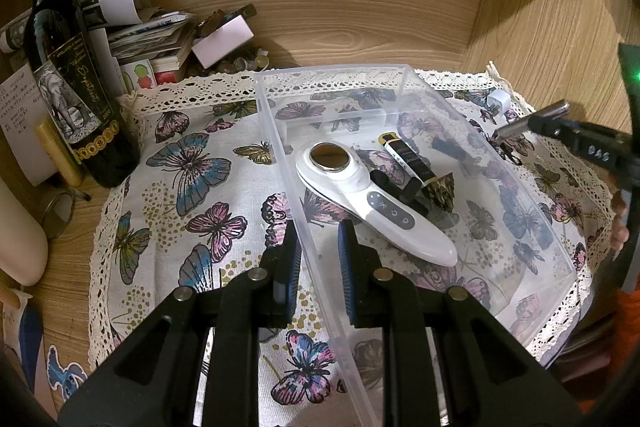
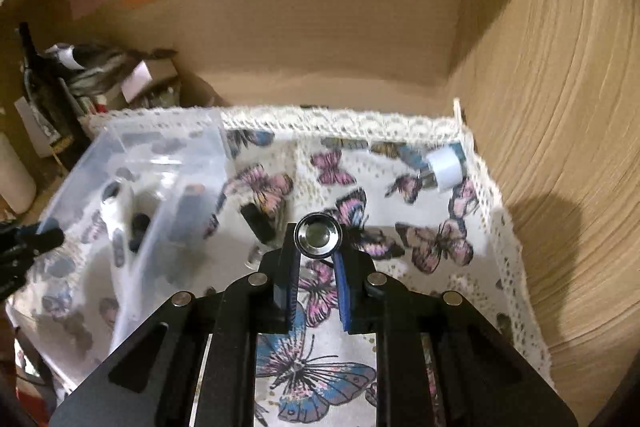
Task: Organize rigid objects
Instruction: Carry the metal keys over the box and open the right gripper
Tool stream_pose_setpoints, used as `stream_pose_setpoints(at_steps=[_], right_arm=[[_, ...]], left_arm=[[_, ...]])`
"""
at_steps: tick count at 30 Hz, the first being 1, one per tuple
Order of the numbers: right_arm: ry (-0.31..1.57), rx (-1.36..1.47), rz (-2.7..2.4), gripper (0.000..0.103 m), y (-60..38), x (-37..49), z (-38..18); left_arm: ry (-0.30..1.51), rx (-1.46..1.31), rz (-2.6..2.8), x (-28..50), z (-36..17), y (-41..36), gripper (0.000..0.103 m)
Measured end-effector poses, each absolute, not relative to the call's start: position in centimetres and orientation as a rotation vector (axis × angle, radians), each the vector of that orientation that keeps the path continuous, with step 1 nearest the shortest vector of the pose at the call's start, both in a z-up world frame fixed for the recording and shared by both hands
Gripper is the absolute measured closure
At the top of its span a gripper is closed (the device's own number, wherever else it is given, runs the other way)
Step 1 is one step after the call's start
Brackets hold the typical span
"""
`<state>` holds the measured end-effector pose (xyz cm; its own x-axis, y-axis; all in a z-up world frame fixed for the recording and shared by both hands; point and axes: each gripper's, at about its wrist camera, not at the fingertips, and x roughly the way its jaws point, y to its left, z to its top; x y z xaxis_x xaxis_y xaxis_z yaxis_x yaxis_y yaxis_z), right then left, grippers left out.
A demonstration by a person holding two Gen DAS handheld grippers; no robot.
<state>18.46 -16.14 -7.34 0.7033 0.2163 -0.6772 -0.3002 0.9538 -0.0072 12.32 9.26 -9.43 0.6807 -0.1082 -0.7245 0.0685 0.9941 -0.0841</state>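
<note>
A clear plastic bin (image 1: 404, 69) sits on the butterfly cloth; it also shows in the right wrist view (image 2: 120, 143). In it lie a white handheld device (image 1: 372, 203), a black clip (image 1: 400, 191) and a black-and-gold tube (image 1: 412, 163). My left gripper (image 1: 318, 251) straddles the bin's near-left wall (image 1: 312, 267), its jaws close on either side. My right gripper (image 2: 318, 251) is shut on a shiny metal cylinder (image 2: 318, 235) and holds it above the cloth, right of the bin. In the left wrist view the cylinder (image 1: 532, 119) hovers past the bin's right wall.
A wine bottle (image 1: 68, 87), papers and boxes (image 1: 152, 35) crowd the back left. A white plug adapter (image 2: 444, 167) lies at the cloth's far right corner. A small black object (image 2: 258, 219) lies on the cloth beside the bin. Wooden walls close the back and right.
</note>
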Motion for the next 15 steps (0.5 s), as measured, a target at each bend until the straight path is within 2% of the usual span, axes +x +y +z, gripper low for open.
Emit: stream_pose_setpoints(at_steps=[15], right_arm=[[0.55,-0.145,0.458,0.089,-11.2,15.7,-1.7]], left_arm=[[0.816,-0.051,-0.098,12.3,-9.4,9.2,0.084]])
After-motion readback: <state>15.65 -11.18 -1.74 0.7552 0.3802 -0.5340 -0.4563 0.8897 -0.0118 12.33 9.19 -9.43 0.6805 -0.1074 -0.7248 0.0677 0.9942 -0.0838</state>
